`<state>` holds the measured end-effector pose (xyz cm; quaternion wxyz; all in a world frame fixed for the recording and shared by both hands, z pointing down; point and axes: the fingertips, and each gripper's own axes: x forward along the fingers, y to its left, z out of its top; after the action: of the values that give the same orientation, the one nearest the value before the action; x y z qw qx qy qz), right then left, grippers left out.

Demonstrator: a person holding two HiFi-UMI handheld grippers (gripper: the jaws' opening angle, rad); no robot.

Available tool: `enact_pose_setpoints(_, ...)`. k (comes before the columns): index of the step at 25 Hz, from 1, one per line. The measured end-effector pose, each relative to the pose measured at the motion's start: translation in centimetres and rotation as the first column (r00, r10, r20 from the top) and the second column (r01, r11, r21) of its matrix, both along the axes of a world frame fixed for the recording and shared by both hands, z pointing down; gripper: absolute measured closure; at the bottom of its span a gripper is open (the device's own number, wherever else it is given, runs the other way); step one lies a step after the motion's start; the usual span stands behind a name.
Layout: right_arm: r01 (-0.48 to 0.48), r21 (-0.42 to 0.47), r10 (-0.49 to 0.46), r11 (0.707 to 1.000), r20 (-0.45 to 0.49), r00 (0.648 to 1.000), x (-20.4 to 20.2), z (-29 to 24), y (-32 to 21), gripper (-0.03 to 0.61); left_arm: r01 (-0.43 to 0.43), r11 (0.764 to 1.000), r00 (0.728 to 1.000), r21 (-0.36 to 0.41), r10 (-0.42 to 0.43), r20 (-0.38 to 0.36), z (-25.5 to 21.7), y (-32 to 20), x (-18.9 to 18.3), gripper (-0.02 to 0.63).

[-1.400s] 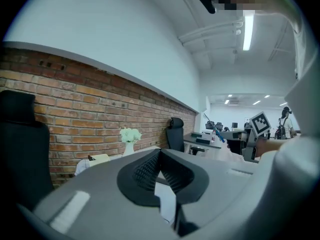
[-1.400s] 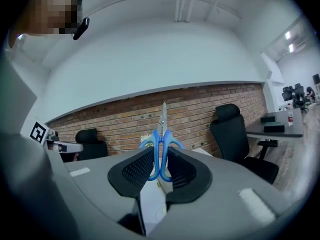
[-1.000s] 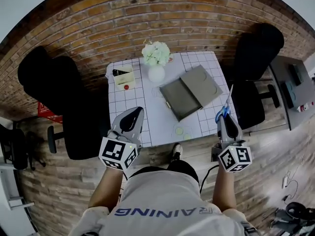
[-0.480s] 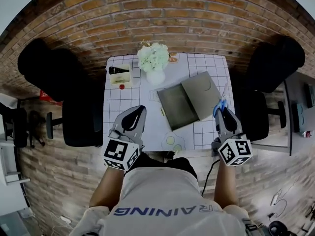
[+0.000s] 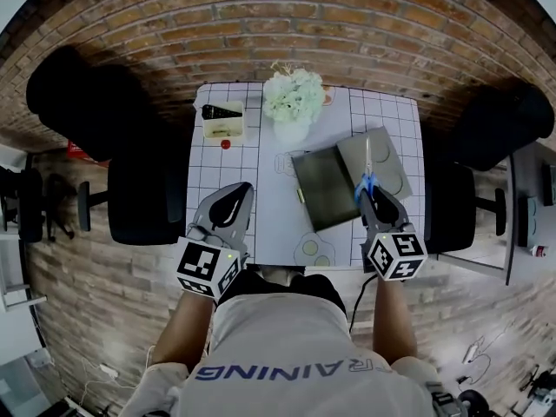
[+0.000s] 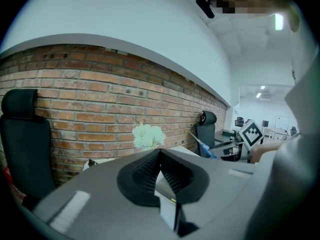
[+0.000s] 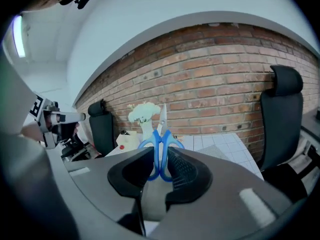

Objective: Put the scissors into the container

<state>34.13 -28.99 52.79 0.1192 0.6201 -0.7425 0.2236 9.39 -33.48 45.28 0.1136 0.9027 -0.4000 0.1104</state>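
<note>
Wooden floor (image 5: pixel 95 320) lay all around. The person (image 5: pixel 287 354) was closest, and the edge of the head view cut off the bottom of the shirt.

The left gripper (image 5: pixel 228 215) was at the near edge of the white table (image 5: pixel 261 233). Its jaws were pressed together with nothing in them. Only the left gripper view showed that well.

The right gripper (image 5: pixel 372 200) was pinching the blue handles of the scissors (image 5: pixel 365 176). From above, the jaws hid part of the handles. The thin blades were hard to see against the grey lid (image 5: pixel 391 159). The right gripper view showed them much better, with the blades shut and pointing away from the person.

The scissors were not inside the open grey container (image 5: pixel 323 189). From above they lined up with the spot where box and lid met. How high they were, I could not tell.

Farther back stood white flowers (image 5: pixel 294 94) in a vase (image 5: pixel 291 133). Beside them was a small tray (image 5: pixel 222 120) with something dark in it, too small to make out. A black chair (image 5: pixel 139 189) stood at the left, and the brick wall (image 5: pixel 287 24) was behind everything.

In the left gripper view, the gripper's own body hid most of the table, but that view did show the other gripper and the scissors off to the side.
</note>
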Motion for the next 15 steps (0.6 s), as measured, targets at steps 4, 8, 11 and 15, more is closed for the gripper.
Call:
enact_pose_setpoints(4, 0.012, -0.132, -0.016, 0.991, -0.036, 0.999, -1.9, 4.9, -1.0, 0.474, 0.025, 0.999, 1.000, -0.035, -0.025, 0.004, 1.4, -0.1, -1.9, 0.615)
enact_pose_setpoints(8, 0.034, -0.299, -0.055, 0.954, -0.062, 0.997, -3.6, 10.5, -1.1, 0.474, 0.044, 0.996, 0.999, -0.081, -0.044, 0.000, 2.7, 0.1, -3.3, 0.615)
enact_pose_setpoints(11, 0.040, -0.404, -0.078, 0.914, -0.077, 0.994, -4.6, 14.2, -0.8, 0.474, 0.070, 0.993, 0.998, -0.100, -0.070, -0.003, 3.3, 0.3, -4.5, 0.615)
enact_pose_setpoints(15, 0.017, -0.507, -0.089, 0.862, -0.117, 0.989, -5.1, 17.9, -0.6, 0.474, 0.092, 0.989, 0.996, -0.119, -0.094, -0.007, 4.3, 0.3, -6.0, 0.615)
